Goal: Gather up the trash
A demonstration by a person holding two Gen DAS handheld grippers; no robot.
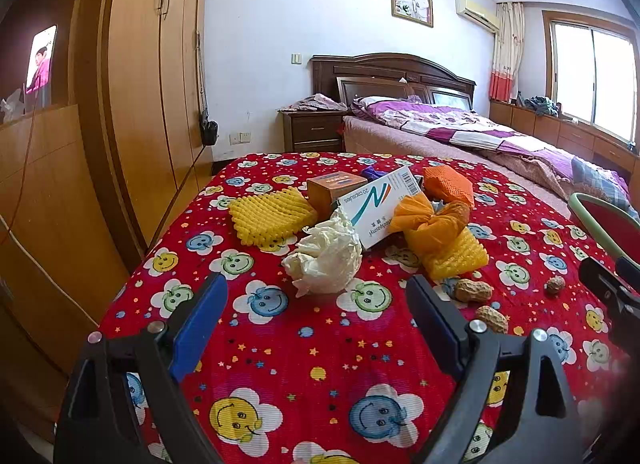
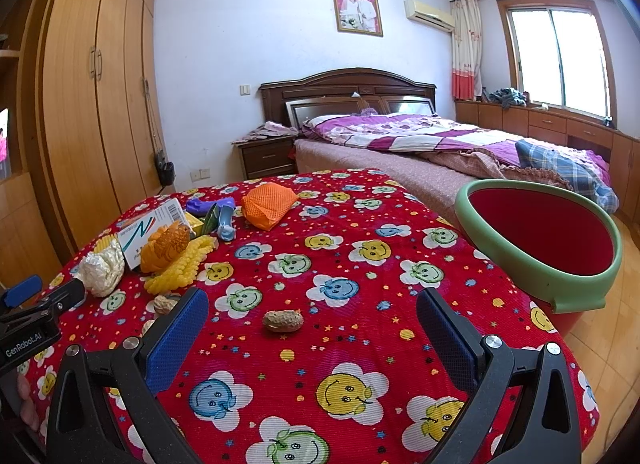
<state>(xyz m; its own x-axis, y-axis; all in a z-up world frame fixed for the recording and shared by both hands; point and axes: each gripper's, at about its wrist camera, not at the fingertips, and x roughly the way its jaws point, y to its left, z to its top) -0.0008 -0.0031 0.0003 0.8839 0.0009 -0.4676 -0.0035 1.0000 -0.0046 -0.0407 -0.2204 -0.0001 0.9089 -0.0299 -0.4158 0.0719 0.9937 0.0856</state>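
Both your left gripper (image 1: 316, 324) and right gripper (image 2: 312, 328) gape wide and hold nothing, a peanut shell (image 2: 282, 320) lying just ahead of the right one, crumpled tissue (image 1: 326, 258) ahead of the left, the red bin (image 2: 540, 244) at 2 o'clock

bright daylight from window (image 2: 560, 59) | panes blown out | fisheye-bent edges, dark corners | sharp focus
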